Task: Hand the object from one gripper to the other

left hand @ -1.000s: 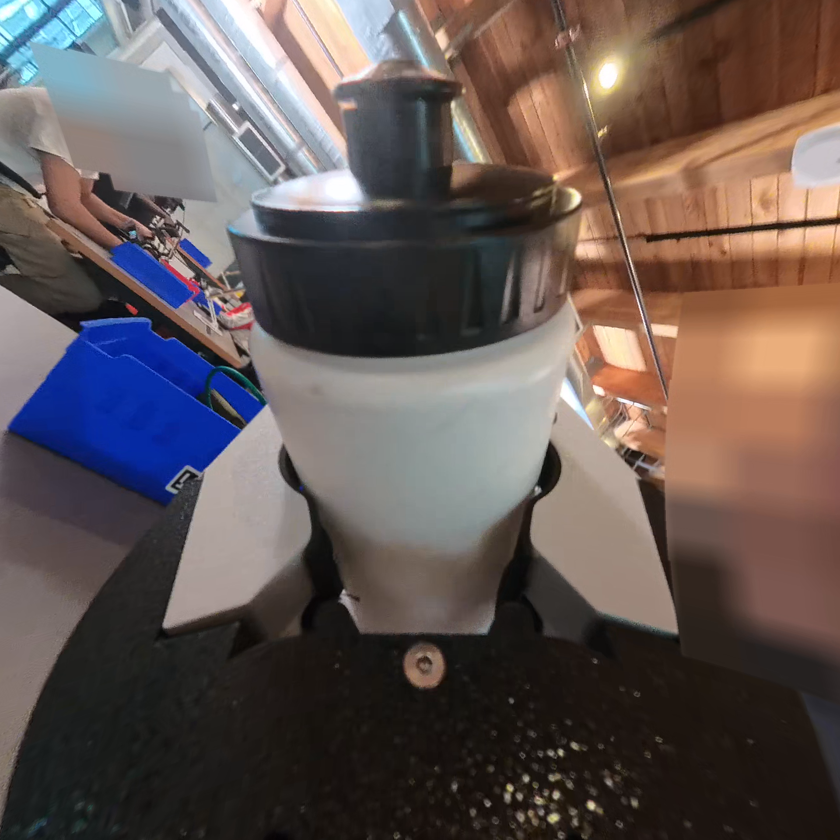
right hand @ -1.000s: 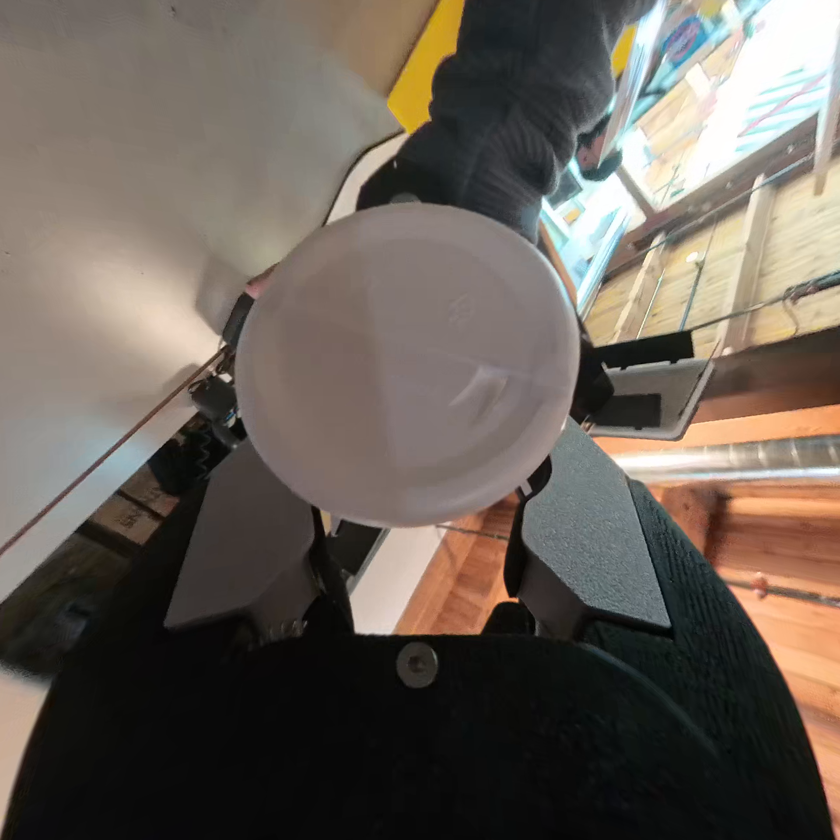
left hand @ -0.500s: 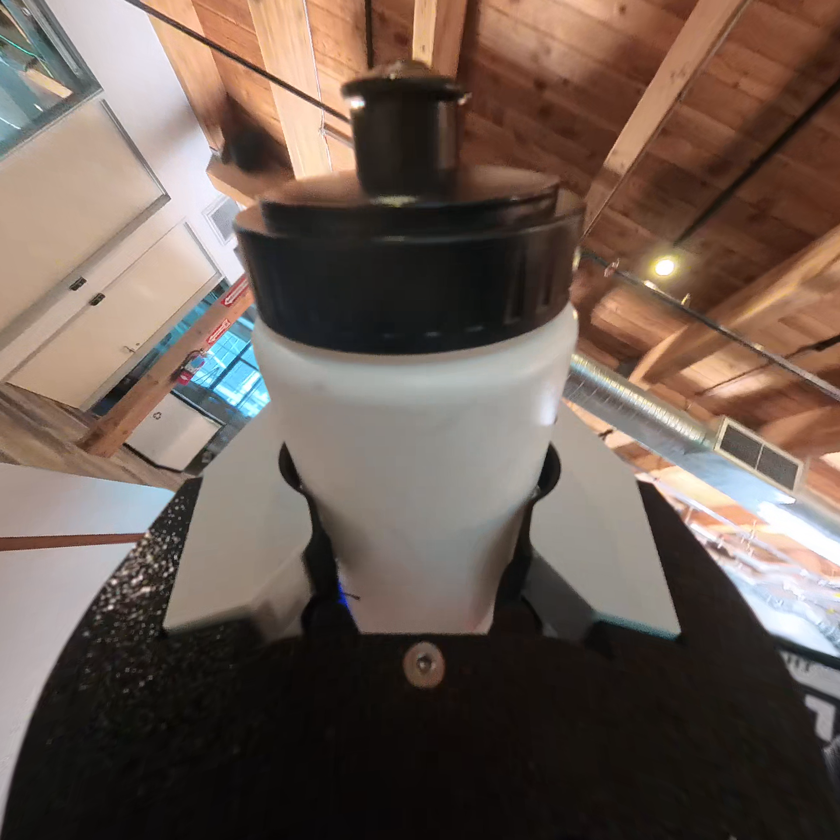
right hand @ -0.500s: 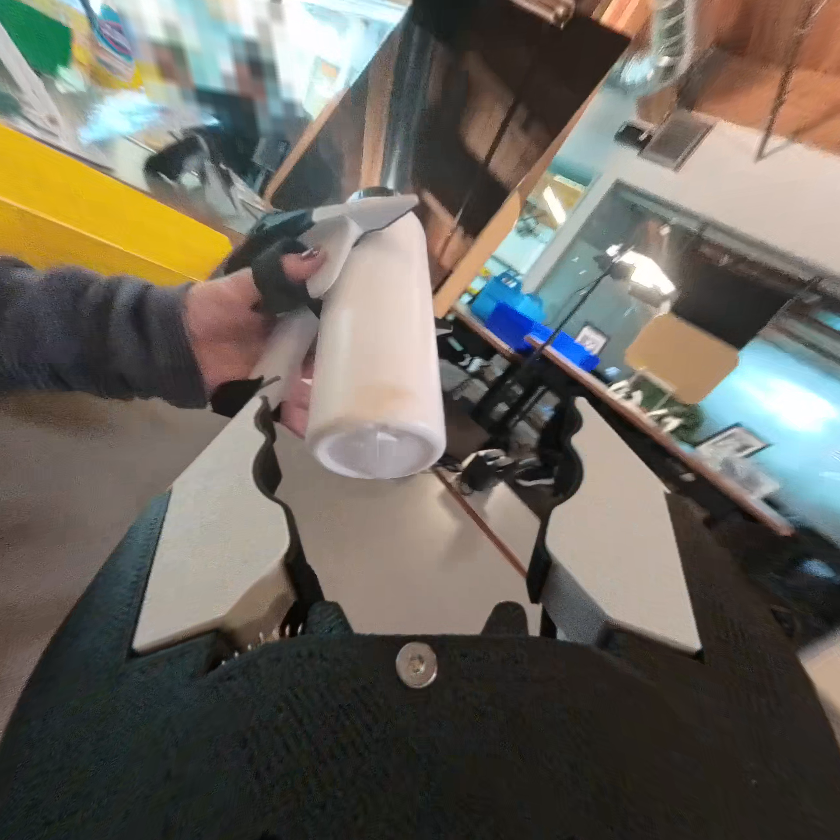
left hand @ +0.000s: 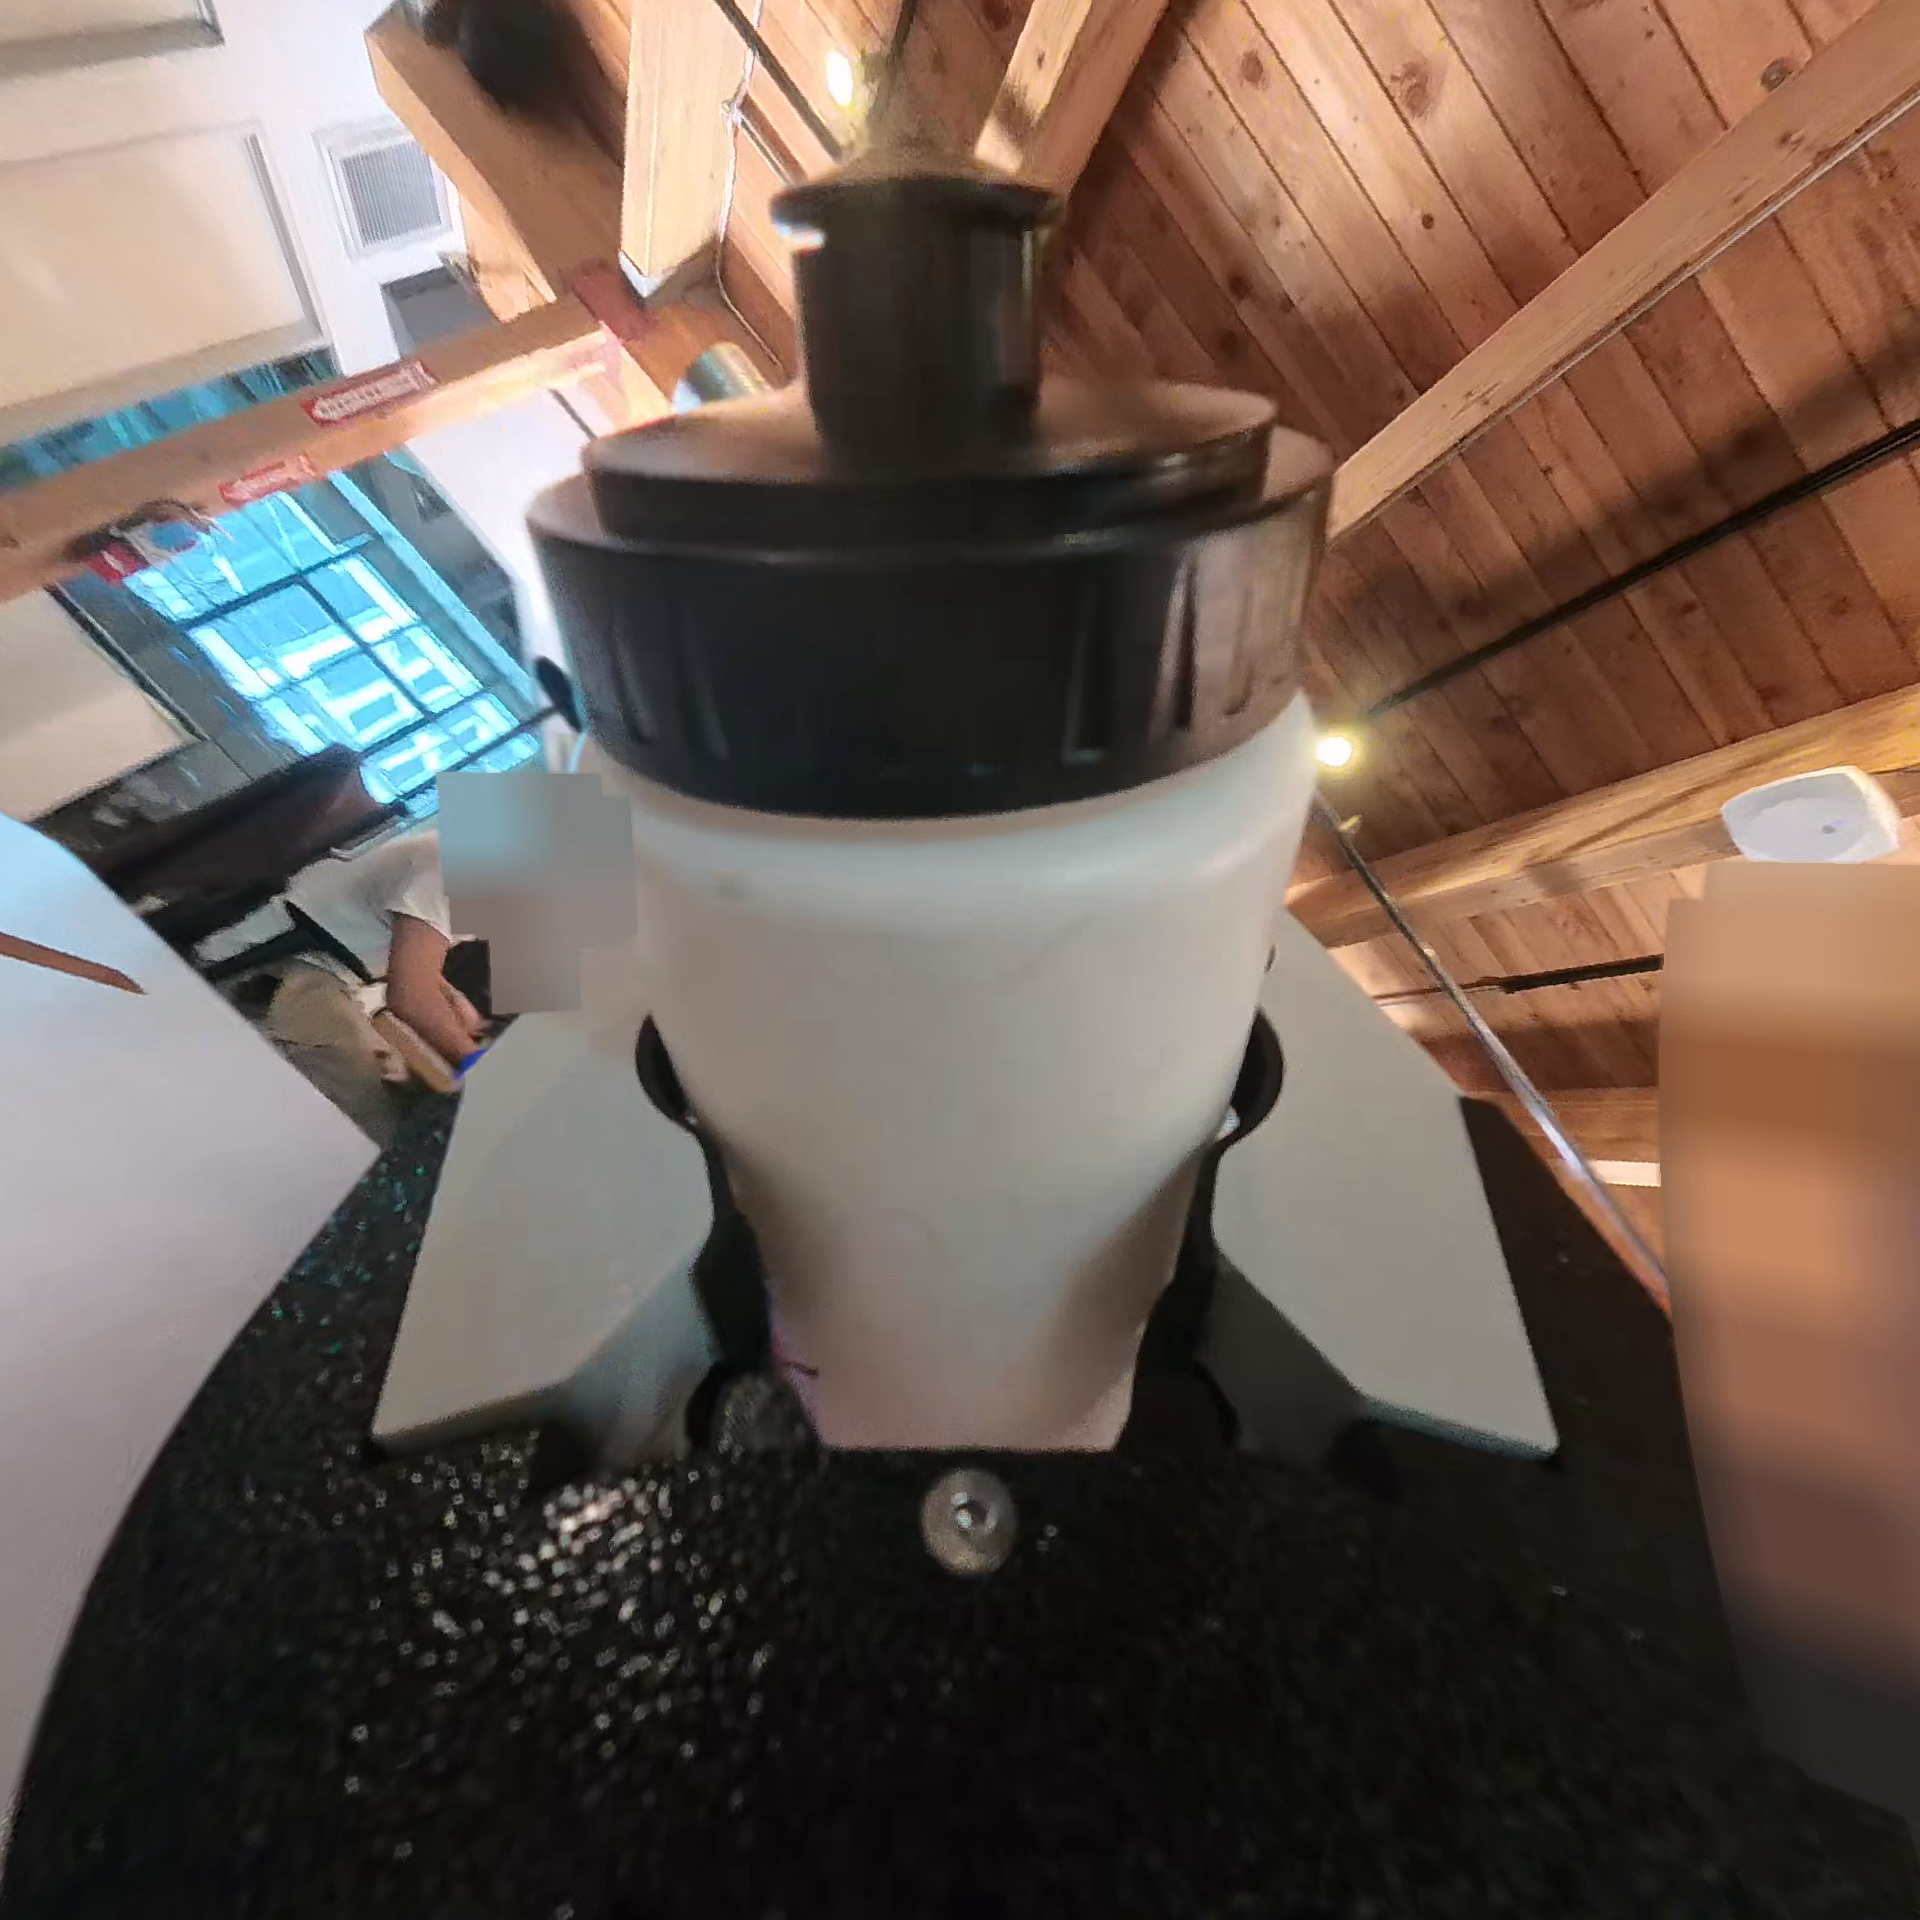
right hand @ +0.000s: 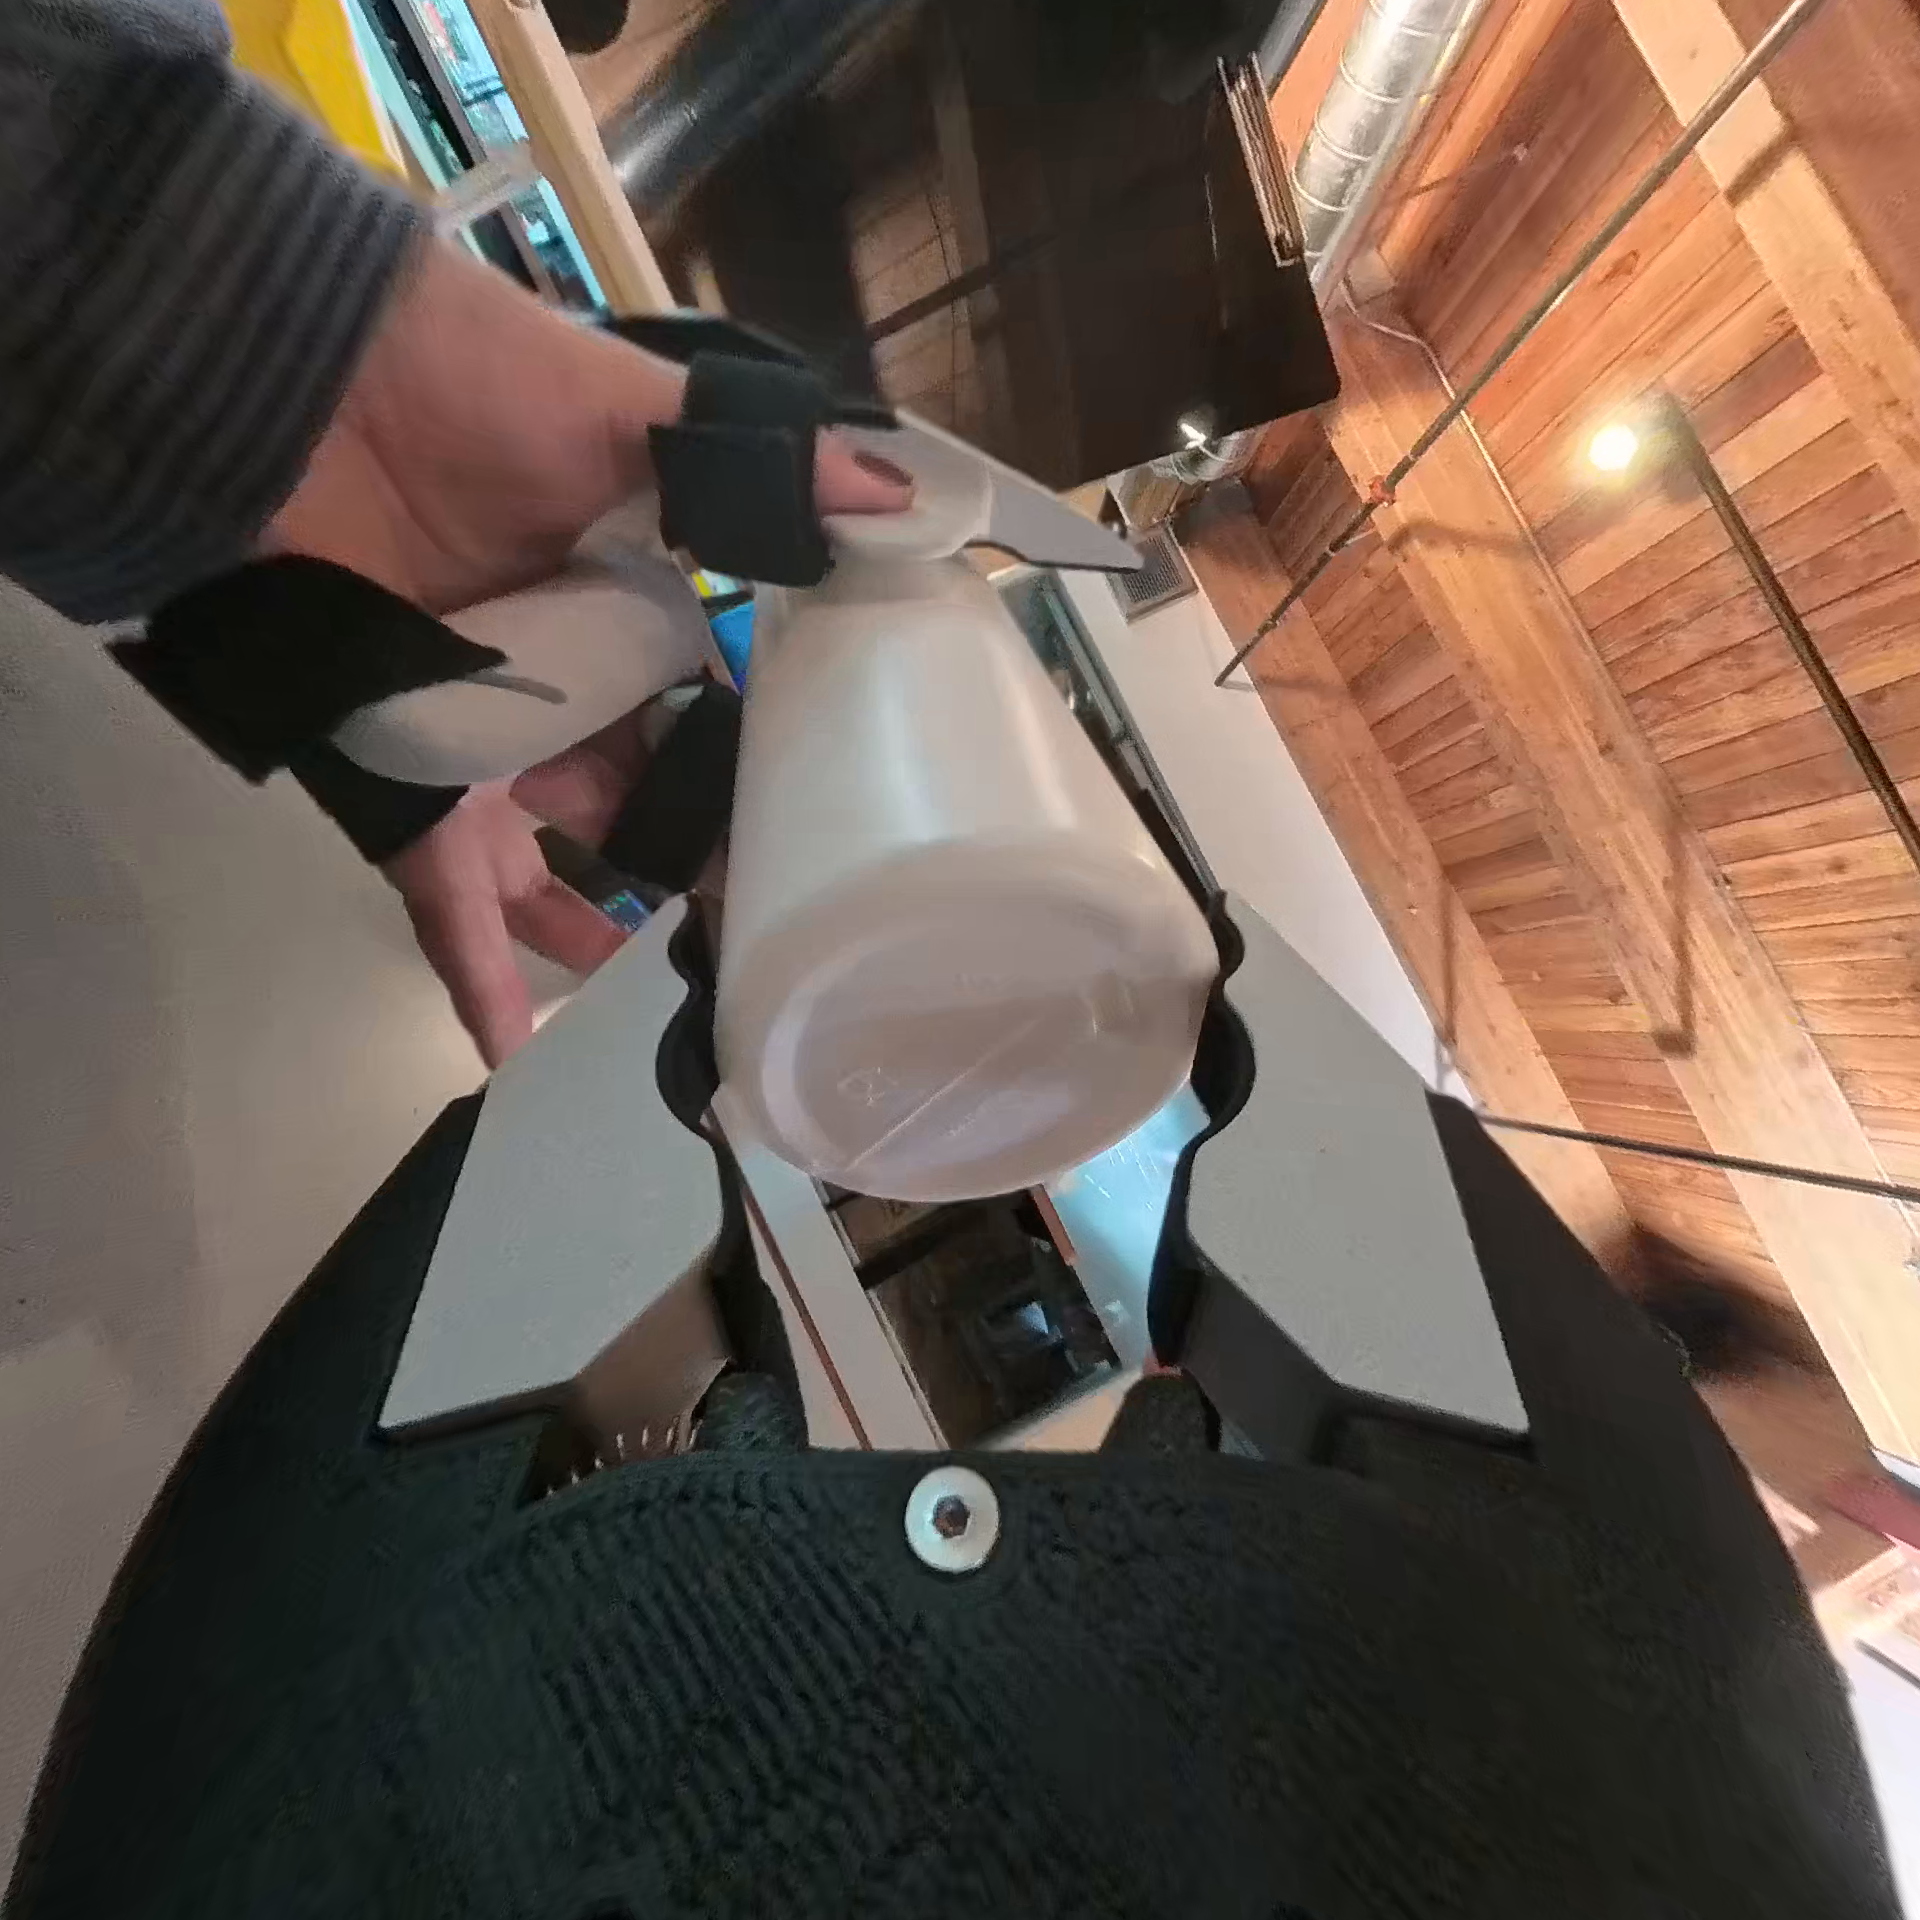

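Left gripper (left hand: 961, 1195) pinches the white bottle (left hand: 956, 1039) low on its body, black cap (left hand: 925, 644) at 12 o'clock. Right gripper (right hand: 951, 1049) brackets the bottle's base end, fingers (right hand: 582, 1195) alongside it; whether they press, I cannot tell. Best seat the right squarely and firmly before the left lets go. Count: one bottle, one cap, two grippers, one hand (right hand: 488, 488) at 10 o'clock.

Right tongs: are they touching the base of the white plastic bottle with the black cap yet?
Cannot tell. In the right wrist view the right tongs flank the white plastic bottle's base very closely, but no clear contact or gap shows.
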`<state>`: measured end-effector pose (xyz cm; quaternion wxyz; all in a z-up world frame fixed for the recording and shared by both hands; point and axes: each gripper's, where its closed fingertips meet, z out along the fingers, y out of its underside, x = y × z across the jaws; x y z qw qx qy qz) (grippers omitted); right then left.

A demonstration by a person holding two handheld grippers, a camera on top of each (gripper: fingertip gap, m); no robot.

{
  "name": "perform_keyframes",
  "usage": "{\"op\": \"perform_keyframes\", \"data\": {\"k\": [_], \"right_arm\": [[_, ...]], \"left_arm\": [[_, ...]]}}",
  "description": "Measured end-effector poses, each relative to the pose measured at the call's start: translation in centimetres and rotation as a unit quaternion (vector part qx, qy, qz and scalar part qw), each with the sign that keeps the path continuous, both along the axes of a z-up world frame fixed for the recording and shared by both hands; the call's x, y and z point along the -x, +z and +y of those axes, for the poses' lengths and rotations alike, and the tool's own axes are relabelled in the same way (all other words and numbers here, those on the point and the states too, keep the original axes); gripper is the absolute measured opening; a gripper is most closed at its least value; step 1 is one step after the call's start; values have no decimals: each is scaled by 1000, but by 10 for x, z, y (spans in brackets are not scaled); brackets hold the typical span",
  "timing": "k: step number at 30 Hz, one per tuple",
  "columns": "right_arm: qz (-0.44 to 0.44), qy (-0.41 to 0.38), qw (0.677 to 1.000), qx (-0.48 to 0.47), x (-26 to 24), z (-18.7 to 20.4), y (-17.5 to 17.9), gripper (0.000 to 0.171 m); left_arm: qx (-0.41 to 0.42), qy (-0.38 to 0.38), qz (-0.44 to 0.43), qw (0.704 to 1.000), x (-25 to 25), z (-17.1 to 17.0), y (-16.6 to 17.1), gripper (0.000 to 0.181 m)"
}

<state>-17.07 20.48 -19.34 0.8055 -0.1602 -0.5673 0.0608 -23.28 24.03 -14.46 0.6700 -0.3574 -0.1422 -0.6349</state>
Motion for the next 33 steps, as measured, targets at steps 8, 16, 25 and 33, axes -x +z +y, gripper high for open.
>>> {"op": "perform_keyframes", "data": {"k": [8, 16, 25, 33], "right_arm": [[28, 166, 926, 337, -6, -2, 11, 91], [-52, 268, 739, 617, 1, 9, -11, 86], [-89, 59, 979, 175, 8, 5, -31, 120], [-73, 127, 946, 288, 6, -11, -19, 100]], "left_arm": [[-46, -8, -20, 999, 1, -4, -13, 123], [-71, 45, -36, 996, 24, -13, -18, 102], [-19, -9, -22, 1000, 8, 3, -31, 102], [-84, 10, -23, 996, 8, -14, -12, 119]]}}
